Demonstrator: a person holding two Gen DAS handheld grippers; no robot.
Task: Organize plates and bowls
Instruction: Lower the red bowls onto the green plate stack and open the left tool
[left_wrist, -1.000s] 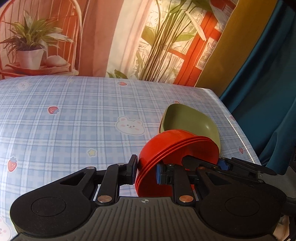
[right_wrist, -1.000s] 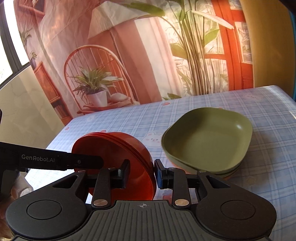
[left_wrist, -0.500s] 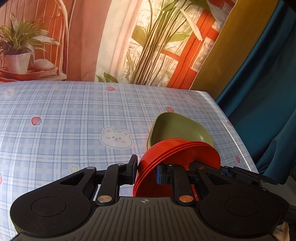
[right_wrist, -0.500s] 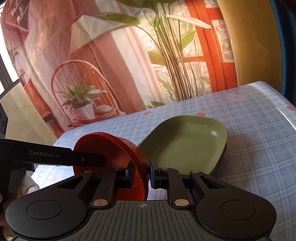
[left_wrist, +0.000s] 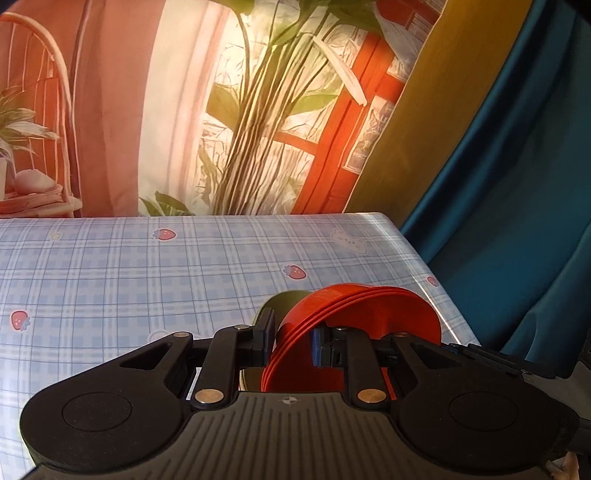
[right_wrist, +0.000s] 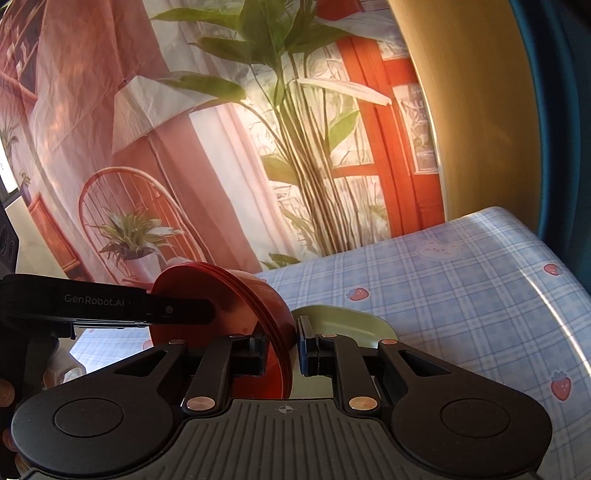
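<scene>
Closest in, the left tool (left_wrist: 291, 341) was clamped on the rim of the stack of red bowls (left_wrist: 354, 314), one pad outside the rim and one inside the bowl. The stack was tipped up on edge, off the desk (left_wrist: 129, 266), held from both sides. From the other side the right tool (right_wrist: 282, 345) was clamped on the opposite rim of the same red bowls (right_wrist: 207, 295); its jaws had just been closing, and the rim sat pinched between the pads. In the right wrist view, the left tool's long black finger, lettered GenRobot.AI, reached across the open face of the stack.

Just behind the bowls lay the green plate (right_wrist: 343, 321), on the desk and partly hidden by the right tool's fingers. From the left wrist view only a sliver of its dark edge (left_wrist: 286, 301) peeked out beside the red stack. Whether bowls and plate touched, I could not tell.

Beyond that ran the blue checked tablecloth with strawberries and bear faces, out to the far edge. Behind the desk hung a printed backdrop (right_wrist: 229, 147) showing a chair, potted plants and a red window frame, with a teal curtain (left_wrist: 517, 184) to the right.
</scene>
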